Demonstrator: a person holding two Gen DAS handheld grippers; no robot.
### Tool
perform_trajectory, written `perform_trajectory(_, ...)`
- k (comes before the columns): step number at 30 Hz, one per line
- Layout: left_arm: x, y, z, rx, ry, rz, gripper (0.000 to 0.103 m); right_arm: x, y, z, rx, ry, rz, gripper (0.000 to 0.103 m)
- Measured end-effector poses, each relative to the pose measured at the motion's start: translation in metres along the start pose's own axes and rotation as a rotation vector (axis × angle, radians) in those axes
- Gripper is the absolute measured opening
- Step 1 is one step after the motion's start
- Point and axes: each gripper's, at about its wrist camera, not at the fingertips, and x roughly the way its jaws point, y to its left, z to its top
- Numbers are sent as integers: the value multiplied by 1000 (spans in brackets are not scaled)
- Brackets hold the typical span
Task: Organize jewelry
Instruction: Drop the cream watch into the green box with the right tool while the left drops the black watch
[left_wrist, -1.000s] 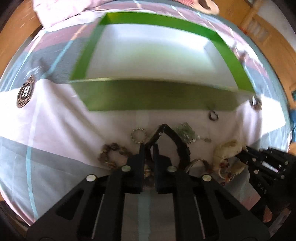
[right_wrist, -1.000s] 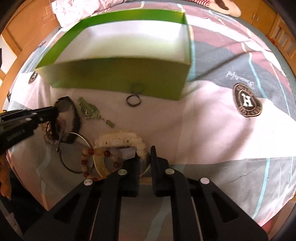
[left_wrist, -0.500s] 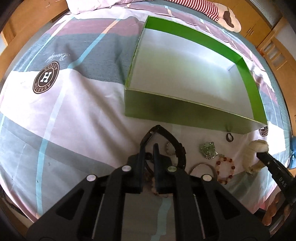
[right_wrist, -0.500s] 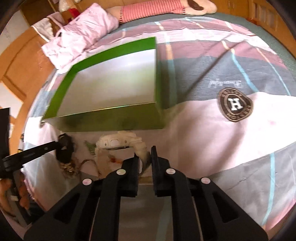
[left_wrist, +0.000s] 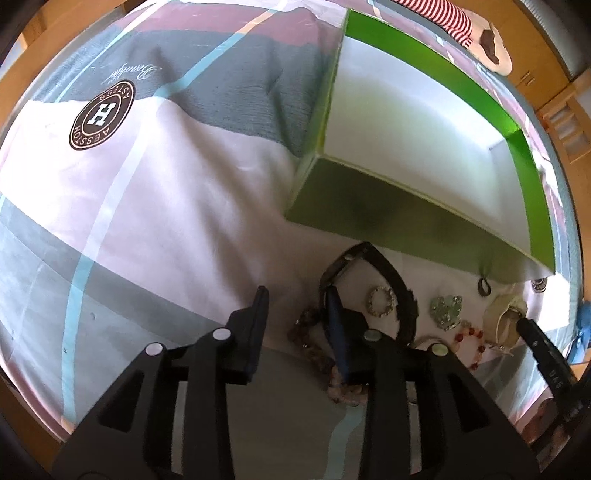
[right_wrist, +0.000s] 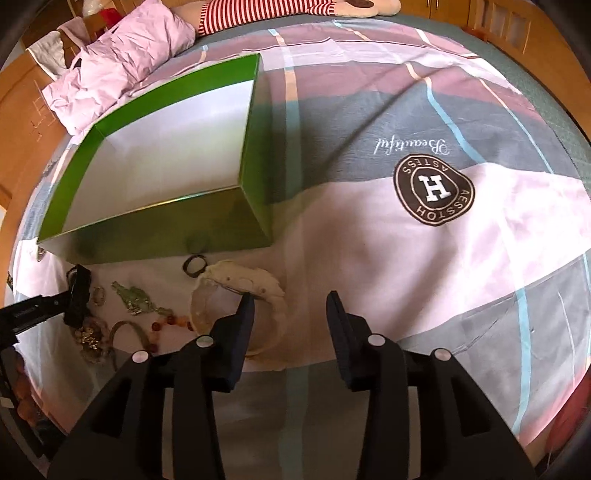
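Bed: we see a bedspread (right_wrist: 424, 258) in pink, grey and maroon blocks with brown "H" badges, wooden furniture around it.
Box: an empty green box (right_wrist: 166, 221) with a white inside sits on the spread.
Jewelry: just before the box's near wall we find a black watch (left_wrist: 384, 266), cream bangle (right_wrist: 273, 291), green pendant (left_wrist: 445, 310), red beads (left_wrist: 471, 338) and a dark ring (right_wrist: 194, 265).
Left gripper (left_wrist: 297, 308): its jaws have just been spreading; nothing is pinched.
Right gripper (right_wrist: 290, 308): likewise just spreading, one finger on the bangle.
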Motion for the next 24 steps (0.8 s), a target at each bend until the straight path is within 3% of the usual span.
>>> perform_trajectory(3, 0, -6, 0, 16, -9, 0, 46, 0, 0, 0, 5, 2, 6, 41)
perform_trajectory(7, 4, -16, -1, 38, -7, 0, 45, 7, 5, 0, -10, 16, -1, 41)
perform_trajectory(10, 10, -25, 0, 62, -11, 25, 37, 13, 10, -2, -20, 25, 5, 39)
perform_trajectory(11, 11, -29, 1, 75, -19, 44, 23, 14, 11, -3, -23, 24, 5, 35)
perform_trajectory(12, 12, -32, 1, 79, -21, 42, 15, 16, 14, -3, -31, 27, 11, 20)
perform_trajectory(13, 13, -33, 2, 73, -20, 34, 9, 17, 16, -3, -41, 33, 16, 14)
perform_trajectory(17, 2, -33, 4, 49, -58, 8, 9, 10, 27, -2, -88, 2, 14, 10)
perform_trajectory(24, -43, -43, -3, 119, -181, -36, 9, -13, 40, 1, -117, -54, 99, 10)
